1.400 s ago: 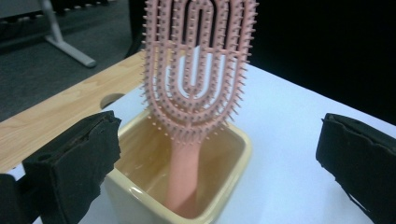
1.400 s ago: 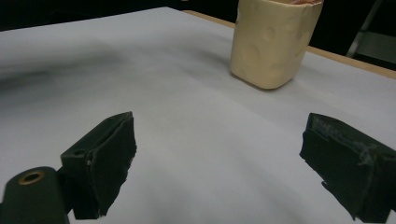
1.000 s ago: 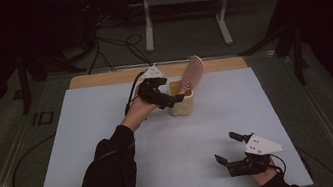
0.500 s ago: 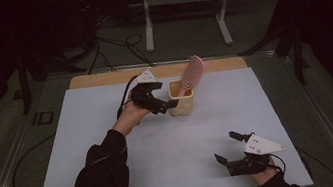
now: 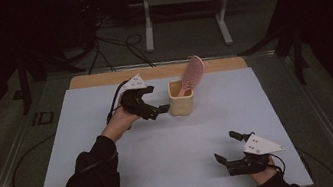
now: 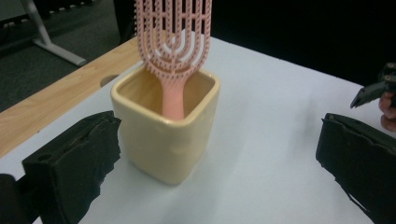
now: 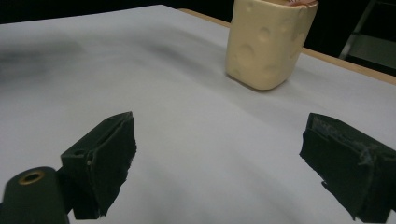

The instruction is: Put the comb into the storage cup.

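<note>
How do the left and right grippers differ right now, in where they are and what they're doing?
The left gripper is raised at the far part of the table, beside the yellow cup that holds the pink hairbrush; the right gripper sits low near the table's near edge, far from the cup. In the left gripper view the cup stands close between the jaws without touching them; in the right gripper view bare white table lies between them. Both are open and hold nothing.

The pink brush (image 6: 173, 42) is cut off at the top edge.
</note>
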### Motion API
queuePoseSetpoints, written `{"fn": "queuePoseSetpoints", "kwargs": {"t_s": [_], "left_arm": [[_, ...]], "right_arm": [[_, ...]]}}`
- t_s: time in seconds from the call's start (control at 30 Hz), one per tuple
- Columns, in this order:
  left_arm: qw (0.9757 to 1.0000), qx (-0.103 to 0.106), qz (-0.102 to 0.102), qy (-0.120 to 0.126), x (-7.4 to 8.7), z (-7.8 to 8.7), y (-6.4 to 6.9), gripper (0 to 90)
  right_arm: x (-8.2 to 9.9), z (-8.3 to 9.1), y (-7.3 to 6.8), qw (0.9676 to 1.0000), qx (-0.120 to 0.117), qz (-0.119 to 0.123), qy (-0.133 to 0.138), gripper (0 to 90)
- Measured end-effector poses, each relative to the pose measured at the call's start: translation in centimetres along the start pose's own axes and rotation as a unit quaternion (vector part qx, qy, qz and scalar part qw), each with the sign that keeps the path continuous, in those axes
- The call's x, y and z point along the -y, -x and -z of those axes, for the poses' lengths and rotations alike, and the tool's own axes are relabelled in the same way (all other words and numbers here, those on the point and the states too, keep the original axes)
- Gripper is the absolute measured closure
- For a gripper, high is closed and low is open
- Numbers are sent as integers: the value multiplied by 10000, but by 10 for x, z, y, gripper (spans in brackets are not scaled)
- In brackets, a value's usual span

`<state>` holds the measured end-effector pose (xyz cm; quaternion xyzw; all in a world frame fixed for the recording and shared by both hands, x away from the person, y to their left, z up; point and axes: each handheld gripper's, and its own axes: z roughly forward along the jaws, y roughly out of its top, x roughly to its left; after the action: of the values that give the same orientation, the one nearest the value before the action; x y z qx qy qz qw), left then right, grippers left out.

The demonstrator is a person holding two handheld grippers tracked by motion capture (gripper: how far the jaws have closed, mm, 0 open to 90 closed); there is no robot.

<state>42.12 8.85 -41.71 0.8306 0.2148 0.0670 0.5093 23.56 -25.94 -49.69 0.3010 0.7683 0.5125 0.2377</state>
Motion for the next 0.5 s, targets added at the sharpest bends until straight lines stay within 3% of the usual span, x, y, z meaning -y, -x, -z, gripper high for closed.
{"fn": "queuePoseSetpoints", "kwargs": {"t_s": [0.5], "left_arm": [[9998, -138, -28, -109, 21, 26, 6, 0]], "right_arm": [[-1, 0, 0, 10000, 0, -22, 17, 97]]}}
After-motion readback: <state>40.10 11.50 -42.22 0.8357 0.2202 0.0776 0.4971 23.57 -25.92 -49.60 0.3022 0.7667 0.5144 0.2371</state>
